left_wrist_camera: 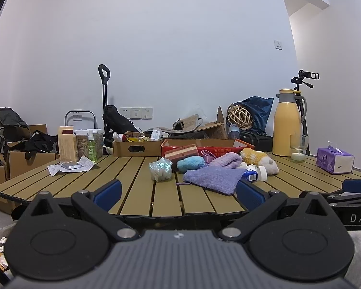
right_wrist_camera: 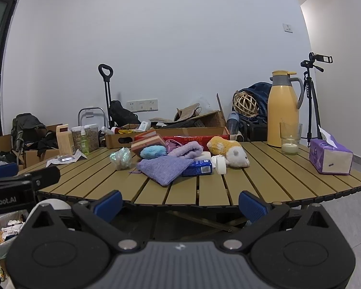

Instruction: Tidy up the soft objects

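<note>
A pile of soft things lies mid-table: a purple knit pouch (left_wrist_camera: 213,179) (right_wrist_camera: 164,168), a lilac towel (left_wrist_camera: 226,160) (right_wrist_camera: 186,149), a blue puff (left_wrist_camera: 190,163) (right_wrist_camera: 152,151), a yellow-white plush hamster (left_wrist_camera: 260,160) (right_wrist_camera: 228,150), an iridescent bag of balls (left_wrist_camera: 160,169) (right_wrist_camera: 121,158) and a striped sponge (left_wrist_camera: 181,153) (right_wrist_camera: 148,143). My left gripper (left_wrist_camera: 178,192) is open and empty at the table's near edge. My right gripper (right_wrist_camera: 179,203) is open and empty, just short of the edge.
A red box (left_wrist_camera: 211,148) and a cardboard tray (left_wrist_camera: 137,147) stand behind the pile. A blue carton (right_wrist_camera: 197,167) and white cap (right_wrist_camera: 220,164) lie in it. A yellow jug (right_wrist_camera: 282,110), candle glass (right_wrist_camera: 290,139) and tissue box (right_wrist_camera: 329,156) stand right; jars (left_wrist_camera: 86,144) left.
</note>
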`<state>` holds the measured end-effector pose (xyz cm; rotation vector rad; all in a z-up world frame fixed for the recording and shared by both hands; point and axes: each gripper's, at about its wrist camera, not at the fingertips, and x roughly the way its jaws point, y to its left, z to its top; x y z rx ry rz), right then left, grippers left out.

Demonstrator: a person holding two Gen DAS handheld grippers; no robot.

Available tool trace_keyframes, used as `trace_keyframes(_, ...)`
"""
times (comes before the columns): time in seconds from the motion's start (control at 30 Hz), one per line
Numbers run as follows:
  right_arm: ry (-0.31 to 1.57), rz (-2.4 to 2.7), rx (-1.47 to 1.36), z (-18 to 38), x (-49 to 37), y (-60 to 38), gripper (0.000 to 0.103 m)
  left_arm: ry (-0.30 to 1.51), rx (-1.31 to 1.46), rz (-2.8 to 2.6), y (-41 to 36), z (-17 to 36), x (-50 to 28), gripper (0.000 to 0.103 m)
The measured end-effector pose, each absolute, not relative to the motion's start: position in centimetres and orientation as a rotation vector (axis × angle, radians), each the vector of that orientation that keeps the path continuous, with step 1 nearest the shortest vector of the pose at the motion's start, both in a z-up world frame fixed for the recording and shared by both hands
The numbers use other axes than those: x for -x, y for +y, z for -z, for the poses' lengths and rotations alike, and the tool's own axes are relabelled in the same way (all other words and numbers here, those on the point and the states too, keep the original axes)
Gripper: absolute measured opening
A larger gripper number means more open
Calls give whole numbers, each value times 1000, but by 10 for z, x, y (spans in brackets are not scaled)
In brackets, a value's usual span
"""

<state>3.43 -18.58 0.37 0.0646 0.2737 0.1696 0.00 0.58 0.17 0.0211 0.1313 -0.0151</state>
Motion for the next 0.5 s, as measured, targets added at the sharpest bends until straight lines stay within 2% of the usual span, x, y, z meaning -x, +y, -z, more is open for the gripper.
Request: trace_keyframes(0.5, 285, -167, -70, -2, -37, -186, 103, 131, -21, 15, 5, -1, 0, 103)
